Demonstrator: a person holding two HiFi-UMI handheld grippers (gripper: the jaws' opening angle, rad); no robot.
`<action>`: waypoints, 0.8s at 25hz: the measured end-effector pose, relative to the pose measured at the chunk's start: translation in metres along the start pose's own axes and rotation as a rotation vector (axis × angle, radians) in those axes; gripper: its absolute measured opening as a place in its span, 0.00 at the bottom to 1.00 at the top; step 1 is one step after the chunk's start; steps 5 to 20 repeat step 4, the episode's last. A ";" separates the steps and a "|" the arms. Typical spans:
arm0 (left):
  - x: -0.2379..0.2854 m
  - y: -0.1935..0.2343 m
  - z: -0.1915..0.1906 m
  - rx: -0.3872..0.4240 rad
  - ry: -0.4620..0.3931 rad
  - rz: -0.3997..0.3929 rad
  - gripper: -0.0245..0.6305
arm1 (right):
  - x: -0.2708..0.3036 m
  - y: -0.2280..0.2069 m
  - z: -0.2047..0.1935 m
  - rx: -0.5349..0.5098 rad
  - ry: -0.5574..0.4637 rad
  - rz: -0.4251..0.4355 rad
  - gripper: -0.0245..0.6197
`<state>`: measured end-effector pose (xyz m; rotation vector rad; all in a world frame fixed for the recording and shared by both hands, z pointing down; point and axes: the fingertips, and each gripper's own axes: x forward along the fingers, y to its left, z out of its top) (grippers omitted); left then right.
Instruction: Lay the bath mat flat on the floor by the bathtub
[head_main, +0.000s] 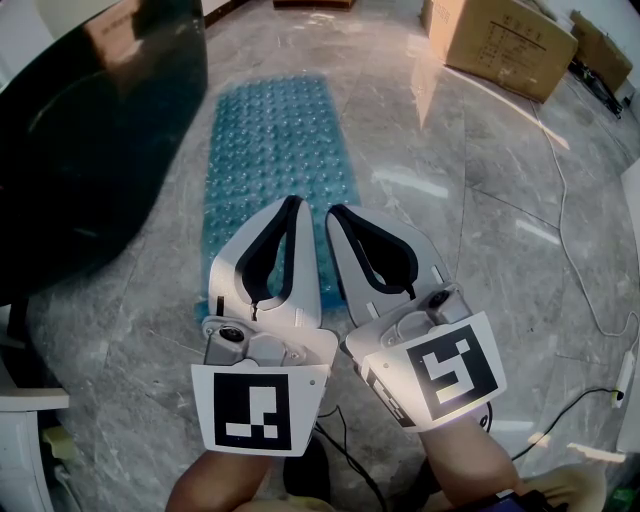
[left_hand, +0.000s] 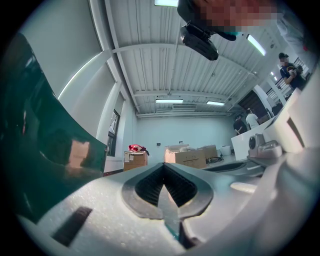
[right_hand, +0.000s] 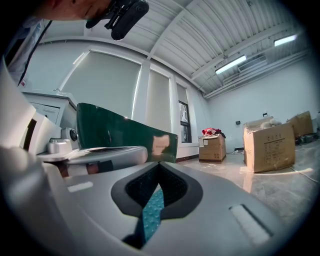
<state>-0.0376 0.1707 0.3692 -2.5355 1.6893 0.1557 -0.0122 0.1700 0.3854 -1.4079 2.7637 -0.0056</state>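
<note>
Two grippers held side by side at the lower middle of the head view, marker cubes toward the camera, tips pointing away. Left gripper (head_main: 292, 204): jaws pressed together to a closed point, nothing clamped between the ribbed pads (left_hand: 150, 186). Right gripper (head_main: 336, 212): likewise closed tip to tip and empty, just beside the left one, the two nearly touching at the tips. Directly beneath both, the near end of the blue bubbled bath mat (head_main: 272, 130), partly covered by the jaws in the head view and glimpsed as a teal sliver (right_hand: 152, 210) below the right gripper's closed jaws. From there, stretched out flat and straight away from the grippers on the grey marble floor (head_main: 450, 200). Just left of the mat, running alongside it, the dark green bathtub (head_main: 90, 150). Farther off at upper right, well apart from the mat, a cardboard box (head_main: 497, 40), and a thin white cable (head_main: 563, 225) trailing across the floor on the right
</note>
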 end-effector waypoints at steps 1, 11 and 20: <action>0.000 0.000 0.000 0.000 -0.001 0.000 0.02 | 0.000 0.000 0.000 -0.001 0.000 0.001 0.05; 0.000 -0.001 0.000 0.002 0.001 0.000 0.02 | 0.000 0.000 0.000 -0.004 -0.003 0.003 0.05; 0.000 -0.001 0.000 0.002 0.001 0.000 0.02 | 0.000 0.000 0.000 -0.004 -0.003 0.003 0.05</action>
